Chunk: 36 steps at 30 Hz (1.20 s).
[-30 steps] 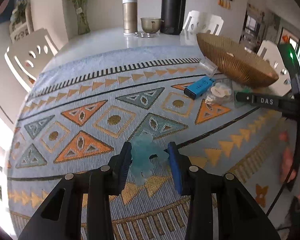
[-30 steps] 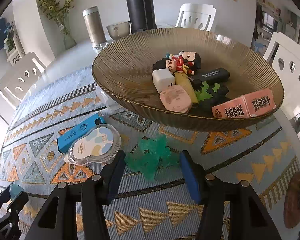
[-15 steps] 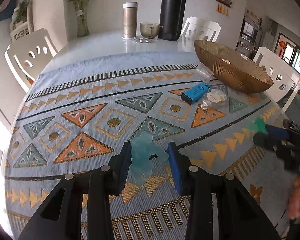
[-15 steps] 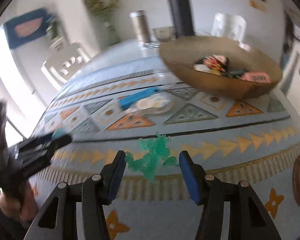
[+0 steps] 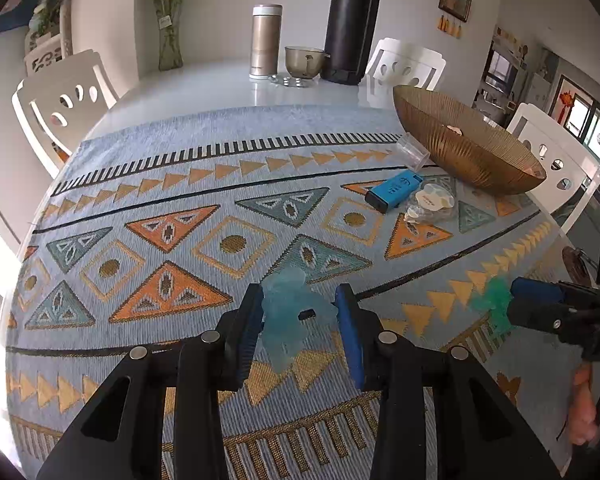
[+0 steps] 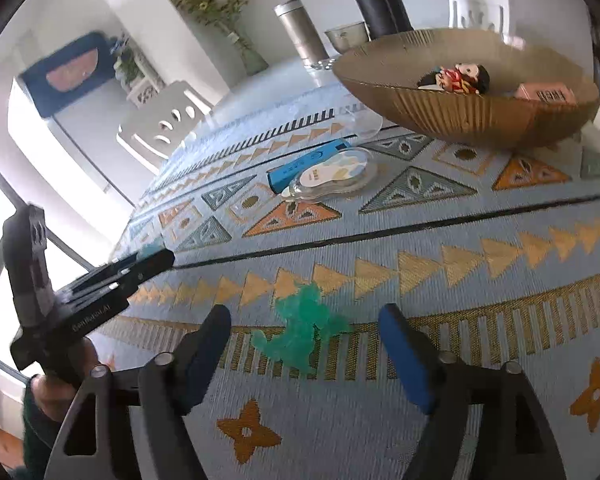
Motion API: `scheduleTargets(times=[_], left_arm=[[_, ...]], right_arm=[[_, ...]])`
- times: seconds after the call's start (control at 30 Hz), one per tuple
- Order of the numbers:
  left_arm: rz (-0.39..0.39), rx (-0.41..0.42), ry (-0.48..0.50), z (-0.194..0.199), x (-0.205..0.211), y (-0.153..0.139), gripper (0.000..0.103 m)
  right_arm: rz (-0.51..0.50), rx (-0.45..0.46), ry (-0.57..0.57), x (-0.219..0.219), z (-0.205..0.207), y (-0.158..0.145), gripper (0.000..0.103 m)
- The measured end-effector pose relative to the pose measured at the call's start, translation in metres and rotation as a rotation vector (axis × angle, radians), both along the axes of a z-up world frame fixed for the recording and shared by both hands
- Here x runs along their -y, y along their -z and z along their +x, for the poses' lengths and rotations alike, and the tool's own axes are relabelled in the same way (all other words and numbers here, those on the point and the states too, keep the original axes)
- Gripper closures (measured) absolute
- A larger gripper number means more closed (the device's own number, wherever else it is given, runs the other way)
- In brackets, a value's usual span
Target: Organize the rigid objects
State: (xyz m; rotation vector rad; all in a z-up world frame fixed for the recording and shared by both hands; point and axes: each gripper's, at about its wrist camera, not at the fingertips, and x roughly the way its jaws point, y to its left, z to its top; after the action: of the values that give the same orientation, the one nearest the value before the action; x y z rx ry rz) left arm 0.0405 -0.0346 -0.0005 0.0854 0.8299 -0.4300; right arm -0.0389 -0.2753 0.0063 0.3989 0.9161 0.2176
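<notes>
Right claw (image 6: pixel 304 354) opening, releasing translucent green jelly-like plastic figure (image 6: pixel 300 330), now lying between spread jaws on the patterned woven surface (image 6: pixel 480 240), previously clenched near ribbed golden bowl (image 6: pixel 460 116). Left claw (image 5: pixel 298 320) clamping pale blue translucent figure (image 5: pixel 288 312). Likely light, stiff, slippery; gripping across torso advisable.

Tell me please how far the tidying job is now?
Done: several small things, a doll and a pink box among them, lie in the brown bowl.
In hand: the left claw grips a pale blue figure; the right claw is opening around a green figure.
Left: the blue case and clear oval case lie on the cloth.
</notes>
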Motion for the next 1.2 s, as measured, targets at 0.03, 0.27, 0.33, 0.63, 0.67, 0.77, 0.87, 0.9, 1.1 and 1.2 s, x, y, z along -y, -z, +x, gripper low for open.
scheduleTargets(times=[0.03, 0.27, 0.33, 0.63, 0.67, 0.77, 0.87, 0.9, 1.1, 1.2], left_arm=[[0.001, 0.002, 0.003, 0.0, 0.0, 0.0, 0.069], [0.004, 0.009, 0.013, -0.003, 0.002, -0.001, 0.069], [0.005, 0.01, 0.012, -0.003, 0.002, -0.001, 0.069], [0.043, 0.022, 0.007, -0.005, 0.009, -0.004, 0.069], [0.025, 0.014, 0.009, -0.004, 0.009, -0.006, 0.069], [-0.059, 0.004, 0.032, -0.002, 0.012, -0.025, 0.069], [-0.084, 0.053, 0.082, 0.001, 0.026, -0.059, 0.069], [-0.096, 0.08, 0.106, 0.002, 0.035, -0.075, 0.069], [-0.131, 0.192, 0.186, 0.021, 0.082, -0.132, 0.069], [-0.161, 0.195, 0.22, 0.035, 0.107, -0.142, 0.069]], right_arm=[[-0.003, -0.001, 0.005, 0.0, 0.0, 0.0, 0.023], [-0.261, -0.019, -0.017, -0.04, 0.005, -0.001, 0.02], [-0.333, -0.028, -0.012, -0.047, 0.007, 0.0, 0.03], [-0.351, 0.118, 0.022, -0.045, -0.017, -0.021, 0.055], [-0.337, 0.129, 0.025, -0.042, -0.019, -0.024, 0.055], [-0.24, 0.132, 0.048, -0.028, -0.015, -0.032, 0.055], [-0.193, 0.15, 0.079, -0.014, -0.008, -0.049, 0.055], [-0.197, 0.167, 0.103, -0.009, -0.006, -0.06, 0.055], [-0.28, 0.234, 0.278, 0.03, 0.012, -0.121, 0.055], [-0.385, 0.262, 0.386, 0.046, 0.022, -0.14, 0.055]])
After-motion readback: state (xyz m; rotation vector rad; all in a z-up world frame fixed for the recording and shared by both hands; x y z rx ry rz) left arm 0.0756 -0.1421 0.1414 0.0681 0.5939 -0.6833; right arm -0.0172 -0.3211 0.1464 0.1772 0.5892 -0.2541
